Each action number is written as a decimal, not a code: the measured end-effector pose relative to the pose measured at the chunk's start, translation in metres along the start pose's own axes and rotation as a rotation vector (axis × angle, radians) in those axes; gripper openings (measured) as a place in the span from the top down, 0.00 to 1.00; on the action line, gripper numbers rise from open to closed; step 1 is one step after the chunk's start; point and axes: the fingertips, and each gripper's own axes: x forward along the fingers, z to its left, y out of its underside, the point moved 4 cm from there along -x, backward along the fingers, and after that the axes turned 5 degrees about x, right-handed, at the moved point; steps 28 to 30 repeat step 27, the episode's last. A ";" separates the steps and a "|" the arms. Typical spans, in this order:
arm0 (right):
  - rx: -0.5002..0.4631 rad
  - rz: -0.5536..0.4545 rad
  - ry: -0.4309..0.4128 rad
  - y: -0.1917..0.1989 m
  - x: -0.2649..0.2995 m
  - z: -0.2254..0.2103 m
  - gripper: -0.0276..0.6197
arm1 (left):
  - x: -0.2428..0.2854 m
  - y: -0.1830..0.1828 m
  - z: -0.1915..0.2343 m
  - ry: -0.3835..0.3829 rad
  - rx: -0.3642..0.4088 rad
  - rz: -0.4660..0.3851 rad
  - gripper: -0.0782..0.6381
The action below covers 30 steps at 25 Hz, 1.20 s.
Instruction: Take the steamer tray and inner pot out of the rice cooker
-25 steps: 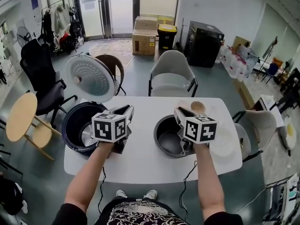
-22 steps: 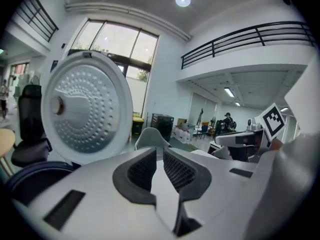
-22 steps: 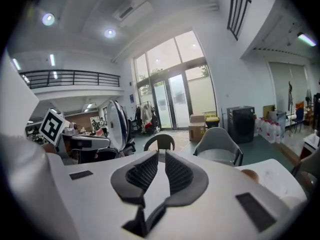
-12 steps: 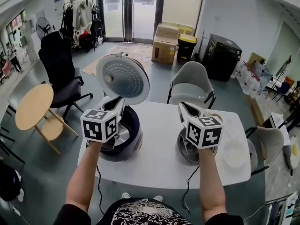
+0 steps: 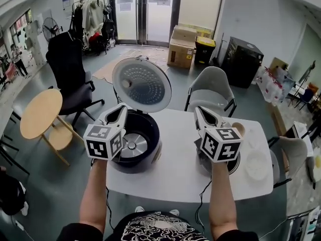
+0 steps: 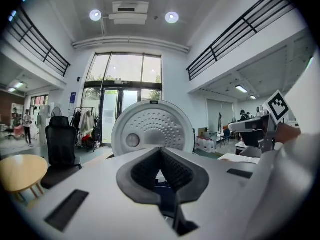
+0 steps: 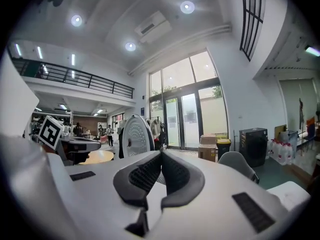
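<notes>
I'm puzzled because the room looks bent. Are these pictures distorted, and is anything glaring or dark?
Head view: the wide lens bows the glass doors and walls outward, and the light is even. Left gripper view: black rounded corners, the railing curves, and the ceiling lights flare slightly. Right gripper view: the same round dark frame, with the windows the brightest patch.

Head view looks down; gripper views share lid (image 6: 152, 129).

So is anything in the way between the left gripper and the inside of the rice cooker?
Nothing visible. The round white lid stands tipped up behind the dark rice cooker, and the left gripper is beside its open top.
</notes>
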 end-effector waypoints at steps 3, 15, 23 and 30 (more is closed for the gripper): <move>-0.025 -0.022 0.026 -0.001 -0.002 0.000 0.94 | 0.002 0.001 0.003 0.014 0.003 0.002 0.87; -0.069 -0.030 0.101 0.011 -0.019 -0.011 0.94 | 0.011 0.015 -0.008 0.066 -0.015 0.000 0.87; -0.064 -0.028 0.095 0.009 -0.023 -0.009 0.94 | 0.009 0.013 -0.016 0.078 0.003 0.013 0.87; -0.065 -0.034 0.086 0.003 -0.025 -0.007 0.94 | 0.007 0.008 -0.018 0.076 0.005 0.022 0.87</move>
